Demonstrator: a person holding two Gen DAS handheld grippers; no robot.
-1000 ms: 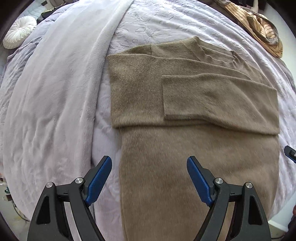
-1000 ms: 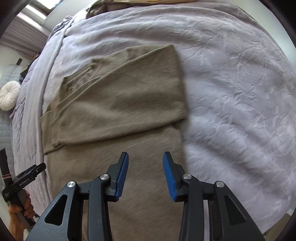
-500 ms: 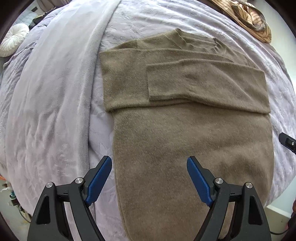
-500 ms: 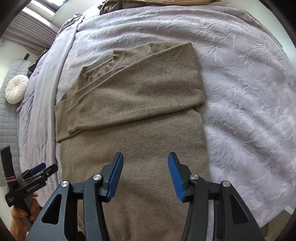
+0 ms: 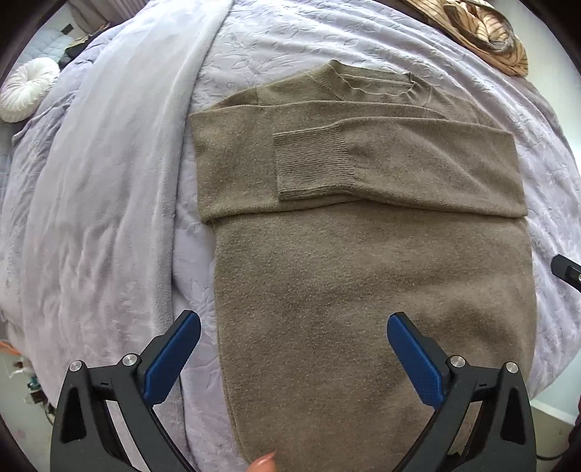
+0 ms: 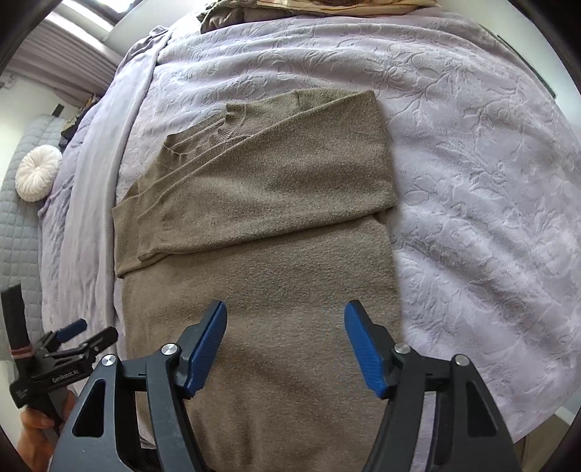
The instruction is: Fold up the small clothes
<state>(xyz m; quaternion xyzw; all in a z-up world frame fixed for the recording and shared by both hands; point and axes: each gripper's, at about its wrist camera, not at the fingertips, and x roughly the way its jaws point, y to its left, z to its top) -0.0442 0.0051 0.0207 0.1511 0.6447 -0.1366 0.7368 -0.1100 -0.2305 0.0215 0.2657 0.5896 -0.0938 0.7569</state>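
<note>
Both tongs, left gripper (image 5: 293, 354) and right gripper (image 6: 285, 343), jaws just opening wide, empty, hover over olive sweater (image 5: 363, 276) hem end, long axis running ahead toward collar, sleeves folded across.

sweater (image 5: 363, 276): olive-brown knitted cloth, matt and slightly fuzzy; ribbed knit is seen at the cuff (image 5: 308, 163) and at the collar (image 5: 377, 87)
bedspread (image 6: 472, 181): pale lilac cloth, matt, embossed with a raised leaf and flower pattern
blanket (image 5: 101, 181): lilac plush cloth at the left, soft and napped, with a faint sheen along its folds
left gripper (image 5: 292, 357): black matt plastic arms; blue pads with a fine rough texture; bright metal pins at the joints
right gripper (image 6: 285, 345): black matt plastic; blue ribbed pads; shiny metal pins
round cushion (image 6: 38, 178): white cloth, pleated, far left
striped cloth (image 5: 483, 32): tan, slightly glossy, far right
</note>
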